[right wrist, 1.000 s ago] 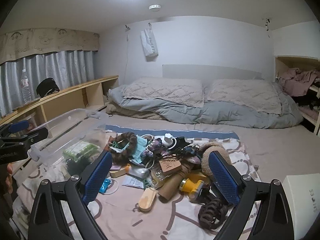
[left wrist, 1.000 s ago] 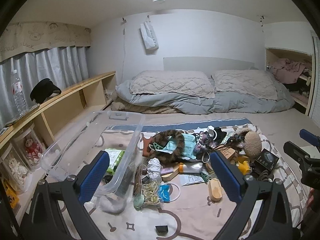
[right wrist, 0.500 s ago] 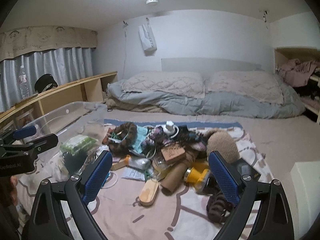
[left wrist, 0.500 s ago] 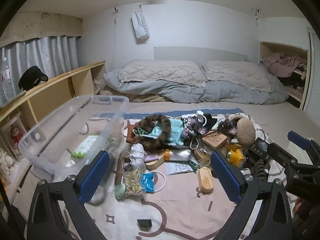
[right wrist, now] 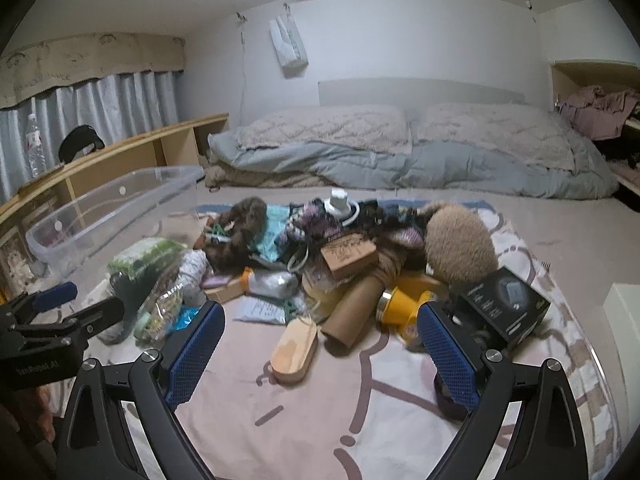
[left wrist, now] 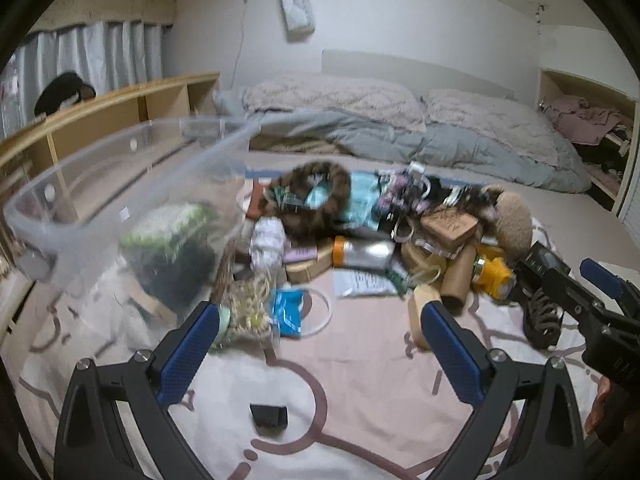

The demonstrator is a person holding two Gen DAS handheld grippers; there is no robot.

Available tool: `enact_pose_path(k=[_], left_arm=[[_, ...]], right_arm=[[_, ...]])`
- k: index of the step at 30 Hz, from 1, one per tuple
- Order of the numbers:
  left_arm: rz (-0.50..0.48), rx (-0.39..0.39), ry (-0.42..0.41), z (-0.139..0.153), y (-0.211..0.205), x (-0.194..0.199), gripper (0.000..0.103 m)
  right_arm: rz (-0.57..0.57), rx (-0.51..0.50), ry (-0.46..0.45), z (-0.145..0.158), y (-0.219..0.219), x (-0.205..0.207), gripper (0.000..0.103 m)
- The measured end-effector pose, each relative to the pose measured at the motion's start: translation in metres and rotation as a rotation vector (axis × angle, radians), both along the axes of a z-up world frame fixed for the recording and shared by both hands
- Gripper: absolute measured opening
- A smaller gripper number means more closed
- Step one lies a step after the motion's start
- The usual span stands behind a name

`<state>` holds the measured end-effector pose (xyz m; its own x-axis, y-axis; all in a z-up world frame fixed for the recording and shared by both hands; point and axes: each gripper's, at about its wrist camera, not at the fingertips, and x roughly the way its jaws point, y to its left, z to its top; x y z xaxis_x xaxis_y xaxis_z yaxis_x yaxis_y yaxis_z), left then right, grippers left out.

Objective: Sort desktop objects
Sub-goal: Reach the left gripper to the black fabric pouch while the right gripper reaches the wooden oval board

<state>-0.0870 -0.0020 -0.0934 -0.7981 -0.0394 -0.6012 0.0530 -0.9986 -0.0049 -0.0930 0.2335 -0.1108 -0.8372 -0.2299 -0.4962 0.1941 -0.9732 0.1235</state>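
Right then, both the left gripper [left wrist: 320, 334] and the right gripper [right wrist: 320, 334] had their jaws spread wide, holding nothing. The pile of things [right wrist: 320, 256] lay on the blanket [right wrist: 320, 400], stretched left to right beside the clear bin [right wrist: 108, 204], and the wooden brush [right wrist: 294, 348] in front pointed away, tipped a bit right.

Two quilted pillows [right wrist: 328, 128] lie side by side at the head of the bed [right wrist: 560, 232], on a folded grey duvet [right wrist: 400, 168]. A wooden shelf [right wrist: 132, 152] runs along the bed's left edge, carrying a water bottle [right wrist: 37, 148] and what looks like a black cap [right wrist: 80, 142]. Grey curtains [right wrist: 100, 108] hang behind. A white bag [right wrist: 288, 46] hangs on the wall above the pillows, and pink clothes [right wrist: 596, 110] fill the right-hand alcove.
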Motion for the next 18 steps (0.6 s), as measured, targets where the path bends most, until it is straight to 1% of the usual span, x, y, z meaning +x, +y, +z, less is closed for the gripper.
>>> enact_pose_path(k=[9,14,18], left_arm=[[0.033,0.015,-0.108,-0.053,-0.007,-0.010,0.101],[0.056,0.021,-0.201,-0.085,-0.010,-0.012,0.101],[0.069,0.015,-0.255,-0.102,-0.009,-0.012,0.099]], right_arm=[[-0.008,-0.022,-0.122,-0.040,-0.004,-0.019,0.097],[0.016,-0.052,-0.201,-0.059,-0.007,-0.030,0.097],[0.033,-0.053,-0.243,-0.072,-0.014,-0.036,0.097]])
